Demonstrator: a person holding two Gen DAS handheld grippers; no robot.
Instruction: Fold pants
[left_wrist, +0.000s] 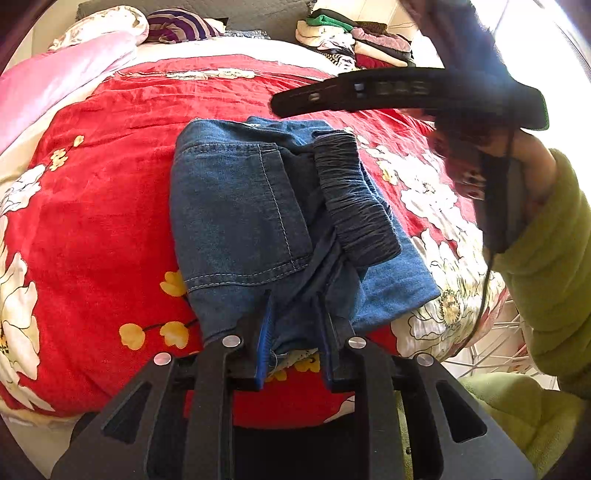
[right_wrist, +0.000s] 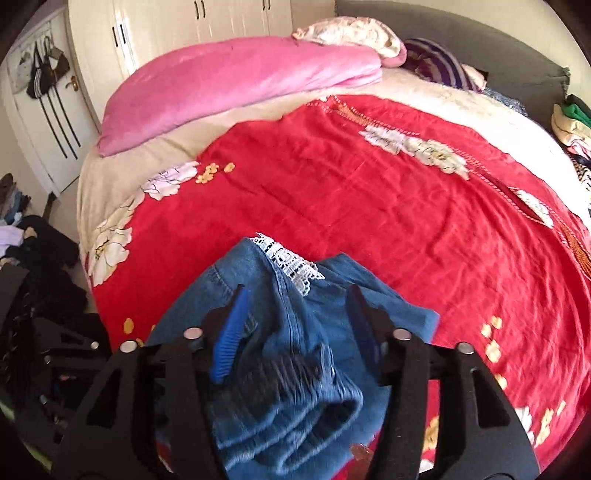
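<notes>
Red floral bedding (right_wrist: 369, 206) covers a wide bed in a bedroom with cream wardrobe doors (right_wrist: 207, 18) behind it, and every place below is given relative to the folded blue denim pants (left_wrist: 251, 221) lying near the bed's near edge.

Left gripper (left_wrist: 295, 314): its jaws stand narrowly apart at the near hem of the pants, denim bunched between the blue pads; whether they actually pinch the cloth, I cannot tell. Right gripper (right_wrist: 295, 328): its jaws stand wide, straddling the pants from above without closing on them; the view is motion-blurred.

The pants sit in a compact bundle, back pocket up, with a dark gathered elastic waistband (left_wrist: 351, 195) on top and a strip of white lace trim (right_wrist: 288, 262) showing at the far edge. Denim like this is likely soft but fairly heavy and thick when layered, not slippery; I judge a grip best taken on a folded edge or the waistband, catching all layers so none slide out.

Beyond the pants lie a pink plush blanket (right_wrist: 236, 81) and a purple striped pillow (left_wrist: 177, 26). A stack of folded clothes (left_wrist: 351, 40) sits at the far right. Nothing lies in the way on the bedding around the pants.
</notes>
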